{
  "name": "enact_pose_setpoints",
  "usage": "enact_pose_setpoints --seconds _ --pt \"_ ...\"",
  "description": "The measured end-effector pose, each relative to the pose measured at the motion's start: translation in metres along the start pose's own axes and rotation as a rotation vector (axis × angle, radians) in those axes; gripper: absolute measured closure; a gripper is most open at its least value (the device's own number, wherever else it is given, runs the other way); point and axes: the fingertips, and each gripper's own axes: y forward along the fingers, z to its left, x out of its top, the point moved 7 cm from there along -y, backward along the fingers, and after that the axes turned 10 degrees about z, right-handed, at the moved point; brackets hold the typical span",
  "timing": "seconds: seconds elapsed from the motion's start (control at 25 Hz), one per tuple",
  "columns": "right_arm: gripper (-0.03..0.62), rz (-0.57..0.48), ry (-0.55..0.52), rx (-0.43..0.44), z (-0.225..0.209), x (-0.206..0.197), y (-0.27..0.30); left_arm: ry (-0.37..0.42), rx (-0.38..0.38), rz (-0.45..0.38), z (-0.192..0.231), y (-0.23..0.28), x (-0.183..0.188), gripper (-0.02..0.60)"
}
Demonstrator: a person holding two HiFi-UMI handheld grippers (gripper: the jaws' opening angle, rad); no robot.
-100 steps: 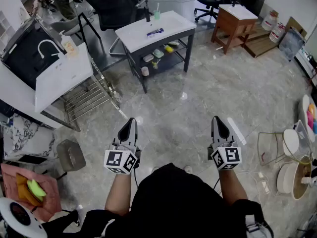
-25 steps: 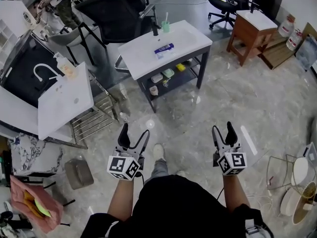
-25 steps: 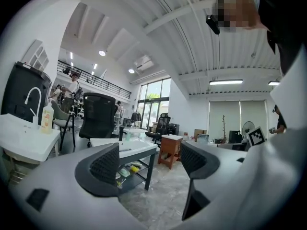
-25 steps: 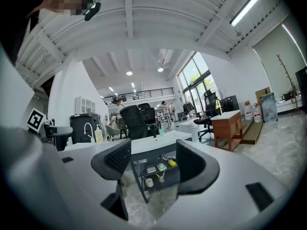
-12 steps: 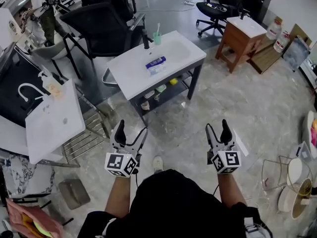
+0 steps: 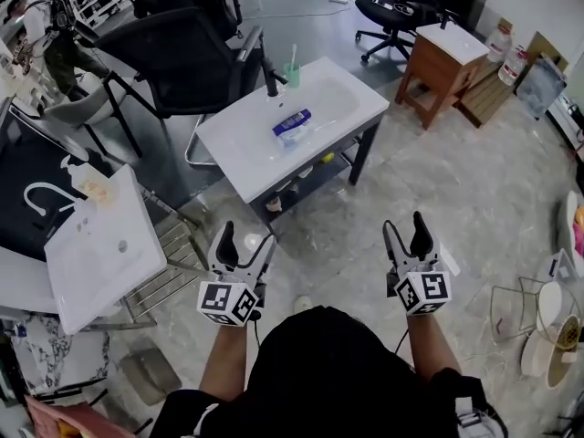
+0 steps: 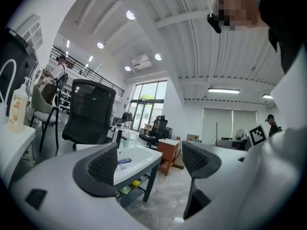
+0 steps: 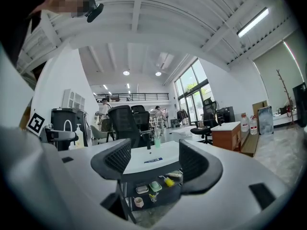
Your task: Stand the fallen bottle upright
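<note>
Your left gripper (image 6: 246,243), its jaws just opening wider, and right gripper (image 6: 404,229) are both gaping empty, facing the bottle (image 6: 292,122) lying on the table (image 6: 239,158).

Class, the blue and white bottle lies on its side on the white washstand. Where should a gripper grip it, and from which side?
Probably mid-body on the bottle, coming from above with jaws across its narrow width: it lies flat on the washstand, long sides free.
</note>
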Motion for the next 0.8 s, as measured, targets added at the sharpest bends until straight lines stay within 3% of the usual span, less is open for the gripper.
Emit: enact_pose_setpoints --seconds 0.44,0.8 --pt "0.290 0.008 0.020 0.034 0.002 0.005 0.058 0.031 -0.058 0.038 0.018 0.051 0.008 0.163" --pt "0.290 0.035 0.018 0.152 -0.038 0.024 0.158 0.055 0.019 0.050 0.027 0.123 0.029 0.163"
